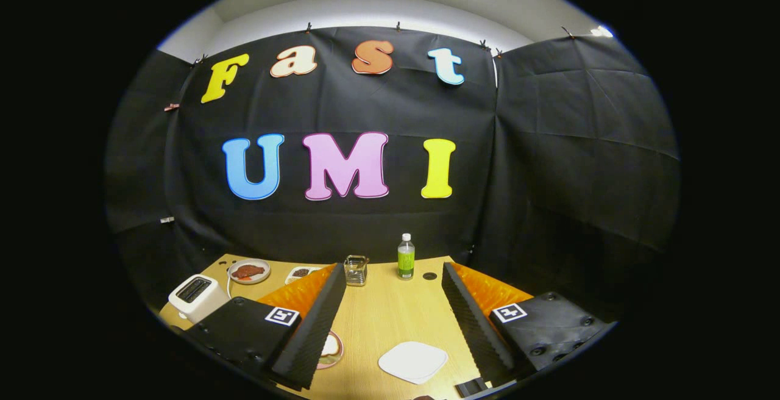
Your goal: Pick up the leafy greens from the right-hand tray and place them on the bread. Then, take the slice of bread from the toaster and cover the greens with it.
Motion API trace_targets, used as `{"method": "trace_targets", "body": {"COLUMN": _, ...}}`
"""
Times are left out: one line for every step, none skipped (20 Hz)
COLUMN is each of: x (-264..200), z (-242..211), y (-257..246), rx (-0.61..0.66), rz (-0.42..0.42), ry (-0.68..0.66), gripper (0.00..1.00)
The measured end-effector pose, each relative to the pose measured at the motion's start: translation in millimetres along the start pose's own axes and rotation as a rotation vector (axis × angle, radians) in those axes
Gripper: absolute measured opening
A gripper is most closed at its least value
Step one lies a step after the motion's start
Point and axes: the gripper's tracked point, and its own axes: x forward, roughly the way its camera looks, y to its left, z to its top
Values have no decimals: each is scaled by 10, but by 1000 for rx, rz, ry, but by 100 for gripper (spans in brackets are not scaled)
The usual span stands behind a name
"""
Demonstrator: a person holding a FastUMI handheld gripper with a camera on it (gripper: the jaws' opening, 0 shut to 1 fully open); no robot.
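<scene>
Fingers wide apart, holding nothing, gripper (390,327) above the light wooden bench (390,314).

Leafy greens not discernible; the flat white square tray (413,361) between the fingers looks bare. Greens likely light, limp, tear-prone: pinch gently at the stem bunch. White toaster (198,297) sits beyond the left finger.

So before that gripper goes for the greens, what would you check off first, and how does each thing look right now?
1. Gripper open with nothing held: ok, its fingers are spread wide apart over the table.
2. Greens located: cannot tell, none are visible on the white tray between the fingers.
3. Bread on the plate: partly hidden by a finger, cannot tell.
4. Toaster upright: ok; slice inside: cannot tell.
5. Bottle and small basket out of the path: ok, they stand far beyond the fingers.
</scene>
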Motion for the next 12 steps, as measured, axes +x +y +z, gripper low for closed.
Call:
{"method": "trace_targets", "body": {"x": 1, "z": 14, "y": -21, "rx": 12, "rz": -3, "ry": -2, "gripper": 99}}
{"method": "trace_targets", "body": {"x": -21, "z": 29, "y": -39, "rx": 19, "rz": -6, "ry": -3, "gripper": 99}}
{"method": "trace_targets", "body": {"x": -34, "z": 37, "y": -84, "rx": 17, "rz": -14, "ry": -5, "gripper": 99}}
{"method": "trace_targets", "body": {"x": -46, "z": 37, "y": -136, "rx": 10, "rz": -25, "ry": -5, "gripper": 99}}
{"method": "trace_targets", "body": {"x": -58, "z": 14, "y": -189, "rx": 4, "rz": -36, "ry": -2, "gripper": 99}}
{"method": "trace_targets", "body": {"x": -74, "z": 7, "y": -205, "rx": 2, "rz": -40, "ry": 3, "gripper": 99}}
{"method": "trace_targets", "body": {"x": -81, "z": -2, "y": -218, "rx": 5, "rz": -42, "ry": 9, "gripper": 99}}
{"method": "trace_targets", "body": {"x": -90, "z": -6, "y": -228, "rx": 9, "rz": -43, "ry": 11, "gripper": 99}}
{"method": "trace_targets", "body": {"x": -89, "z": -15, "y": -237, "rx": 14, "rz": -45, "ry": 15, "gripper": 99}}
{"method": "trace_targets", "body": {"x": -81, "z": -30, "y": -226, "rx": 19, "rz": -41, "ry": 17, "gripper": 99}}
{"method": "trace_targets", "body": {"x": -74, "z": -45, "y": -209, "rx": 23, "rz": -37, "ry": 21, "gripper": 99}}
{"method": "trace_targets", "body": {"x": -72, "z": -65, "y": -180, "rx": 24, "rz": -29, "ry": 28, "gripper": 99}}
